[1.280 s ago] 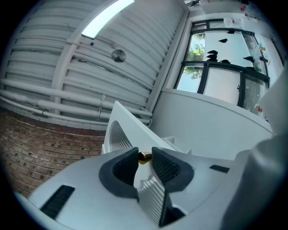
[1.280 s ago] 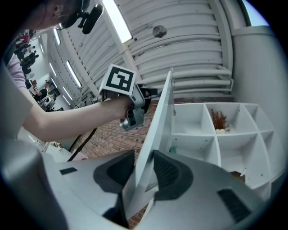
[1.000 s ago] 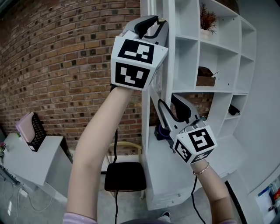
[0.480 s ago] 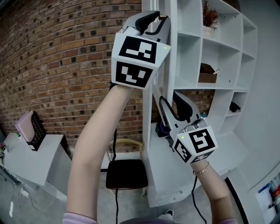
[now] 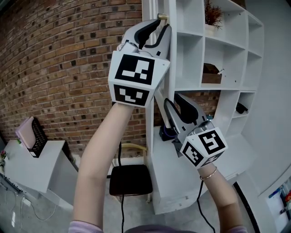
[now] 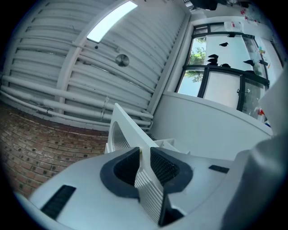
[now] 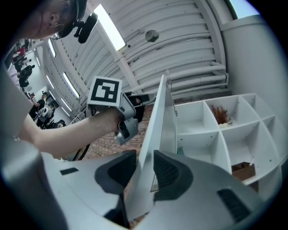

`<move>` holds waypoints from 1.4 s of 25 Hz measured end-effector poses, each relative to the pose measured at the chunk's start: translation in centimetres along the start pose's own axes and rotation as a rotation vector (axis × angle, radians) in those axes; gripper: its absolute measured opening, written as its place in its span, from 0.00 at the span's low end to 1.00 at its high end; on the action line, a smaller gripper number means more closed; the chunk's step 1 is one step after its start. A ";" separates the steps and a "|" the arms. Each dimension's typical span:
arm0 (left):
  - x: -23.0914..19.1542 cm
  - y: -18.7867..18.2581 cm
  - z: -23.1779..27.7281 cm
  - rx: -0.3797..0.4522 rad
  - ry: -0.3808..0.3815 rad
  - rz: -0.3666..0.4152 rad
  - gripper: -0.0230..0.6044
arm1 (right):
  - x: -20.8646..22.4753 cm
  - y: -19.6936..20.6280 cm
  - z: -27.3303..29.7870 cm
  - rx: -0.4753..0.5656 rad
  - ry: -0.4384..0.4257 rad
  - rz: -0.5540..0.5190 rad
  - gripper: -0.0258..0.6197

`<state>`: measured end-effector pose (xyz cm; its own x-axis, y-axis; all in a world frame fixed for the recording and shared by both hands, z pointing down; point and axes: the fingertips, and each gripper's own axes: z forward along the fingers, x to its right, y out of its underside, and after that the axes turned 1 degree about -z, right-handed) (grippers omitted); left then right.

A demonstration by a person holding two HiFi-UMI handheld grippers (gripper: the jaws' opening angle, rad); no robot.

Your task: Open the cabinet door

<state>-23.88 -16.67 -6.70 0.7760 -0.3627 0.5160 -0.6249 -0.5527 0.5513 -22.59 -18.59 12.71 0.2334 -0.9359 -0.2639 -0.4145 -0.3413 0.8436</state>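
Note:
The white cabinet door (image 5: 173, 68) stands edge-on to me, its ribbed face showing in the left gripper view (image 6: 128, 130). My left gripper (image 5: 160, 20) is raised high and clamps the door's edge near the top. Its jaws have just been closing, and the panel sits between the pads (image 6: 145, 157). My right gripper (image 5: 175, 102) holds the same edge lower down. Its jaws have also just been closing, with the door (image 7: 159, 117) pressed between both pads (image 7: 145, 168). The left gripper (image 7: 135, 101) shows above it in the right gripper view.
The white cabinet (image 5: 227, 88) has open compartments with a dried plant (image 5: 211, 13), a brown box (image 5: 211, 75) and a dark object (image 5: 242, 108). A brick wall (image 5: 68, 68) runs behind. A black chair (image 5: 129, 179) and a white desk (image 5: 32, 168) stand below left.
Both grippers stay on the door's edge. The left gripper and the cabinet have drifted slightly left in the head view.

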 end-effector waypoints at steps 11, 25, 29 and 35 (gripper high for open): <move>2.3 4.4 -7.2 -0.080 -0.083 -0.181 0.12 | 1.2 1.3 -5.1 -0.064 0.024 0.111 0.17; 11.3 15.8 -19.6 -0.434 -0.132 -0.404 0.05 | 0.6 5.5 -12.9 -0.195 0.080 0.180 0.09; 13.7 17.7 -22.6 -0.515 -0.138 -0.448 0.05 | 0.3 6.7 -15.1 -0.231 0.094 0.203 0.07; 17.4 18.5 -25.5 -0.593 -0.123 -0.513 0.05 | 0.0 8.4 -18.3 -0.287 0.123 0.234 0.06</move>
<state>-24.14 -14.08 29.24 0.9615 -0.2708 0.0462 -0.1015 -0.1939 0.9758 -10.01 -19.86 28.33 0.2726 -0.9621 -0.0052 -0.2106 -0.0649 0.9754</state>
